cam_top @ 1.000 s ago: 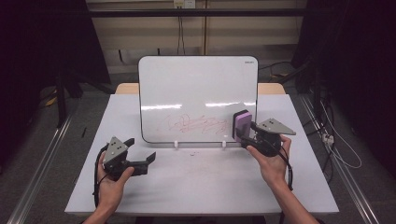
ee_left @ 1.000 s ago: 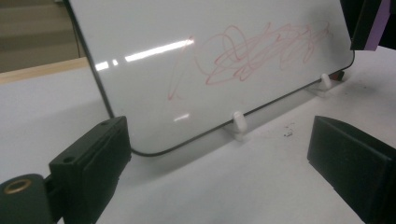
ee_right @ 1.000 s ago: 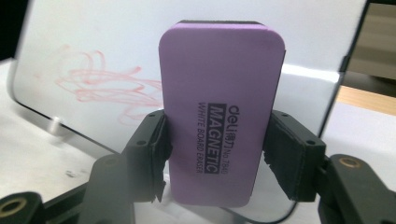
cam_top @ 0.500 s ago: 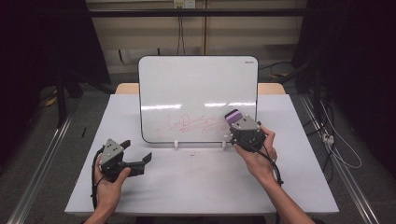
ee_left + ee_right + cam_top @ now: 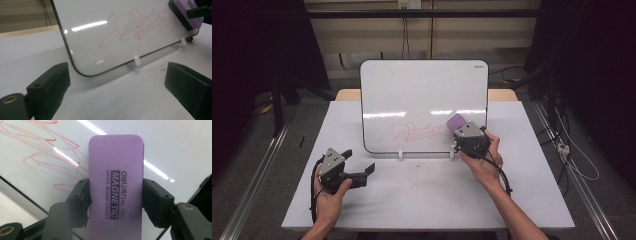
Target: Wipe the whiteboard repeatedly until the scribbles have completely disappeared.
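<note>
We pinch the purple magnetic eraser in our right gripper against the whiteboard, red scribble just leftward; left gripper rests spread.

Whiteboard: glossy, smooth, reflective. Eraser, against whiteboard: matt purple plastic back. Bench beneath whiteboard: matt white top. Claw pads: matt black, rubbery-looking.

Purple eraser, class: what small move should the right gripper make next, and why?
Probably sweep the purple eraser sideways across the red scribble. The right gripper has it clamped between its jaws against the whiteboard, at the scribble's right end, and the marks look unwiped. The left gripper rests open.
</note>
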The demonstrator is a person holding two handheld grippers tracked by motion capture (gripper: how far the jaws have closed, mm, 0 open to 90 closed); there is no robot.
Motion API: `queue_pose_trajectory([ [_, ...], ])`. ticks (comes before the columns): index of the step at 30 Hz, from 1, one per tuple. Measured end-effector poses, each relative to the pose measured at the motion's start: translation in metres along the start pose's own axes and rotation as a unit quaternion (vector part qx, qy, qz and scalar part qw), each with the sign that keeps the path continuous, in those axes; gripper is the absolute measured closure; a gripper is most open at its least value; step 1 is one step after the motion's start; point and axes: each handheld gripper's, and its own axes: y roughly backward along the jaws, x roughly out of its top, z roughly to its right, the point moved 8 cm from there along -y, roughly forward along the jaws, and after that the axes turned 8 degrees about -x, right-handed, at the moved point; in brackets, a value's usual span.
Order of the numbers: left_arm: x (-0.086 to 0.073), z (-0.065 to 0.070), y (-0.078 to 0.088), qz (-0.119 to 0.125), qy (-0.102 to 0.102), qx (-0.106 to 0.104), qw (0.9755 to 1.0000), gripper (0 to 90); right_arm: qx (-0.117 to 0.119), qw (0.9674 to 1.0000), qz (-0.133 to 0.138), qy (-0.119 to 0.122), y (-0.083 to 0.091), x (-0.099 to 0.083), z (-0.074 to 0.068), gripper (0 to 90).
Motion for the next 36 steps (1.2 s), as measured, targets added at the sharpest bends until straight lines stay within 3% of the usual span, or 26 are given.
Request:
queue_pose_trajectory([
  [7, -0.002, -0.002, -0.001, -0.002, 0.003, 0.003, 1.0000, 6.0, 0.000, 1.0000, 0.006, 0.003, 0.000, 0.000, -0.001, 42.3],
  [14, -0.004, -0.002, -0.003, -0.006, 0.004, 0.002, 1.0000, 6.1, 0.009, 0.9995, 0.015, 0.025, 0.000, 0.003, -0.015, 42.3],
  [21, -0.007, -0.002, -0.004, -0.013, 0.003, -0.001, 0.9999, 6.0, 0.025, 0.9992, 0.018, 0.025, 0.001, 0.002, -0.020, 42.3],
  [25, -0.007, -0.002, -0.005, -0.012, 0.006, -0.002, 0.9999, 6.2, 0.023, 0.9996, 0.019, 0.002, 0.000, 0.002, -0.009, 42.3],
  [29, -0.008, -0.002, -0.005, -0.015, 0.005, -0.001, 0.9999, 6.3, 0.017, 0.9989, 0.017, -0.041, -0.002, -0.002, 0.016, 42.3],
  [30, -0.008, -0.001, -0.005, -0.015, 0.004, -0.001, 0.9999, 6.3, 0.010, 0.9984, 0.016, -0.054, -0.002, -0.005, 0.029, 42.3],
  [32, -0.008, -0.001, -0.006, -0.015, 0.005, -0.001, 0.9999, 6.3, 0.009, 0.9979, 0.015, -0.063, -0.003, -0.006, 0.035, 42.3],
  [35, -0.007, -0.001, -0.006, -0.014, 0.006, 0.000, 0.9999, 6.3, 0.019, 0.9947, 0.018, -0.099, -0.003, -0.007, 0.046, 42.3],
  [36, -0.007, -0.001, -0.006, -0.013, 0.006, 0.000, 0.9999, 6.3, 0.017, 0.9949, 0.017, -0.098, -0.003, -0.007, 0.046, 42.3],
])
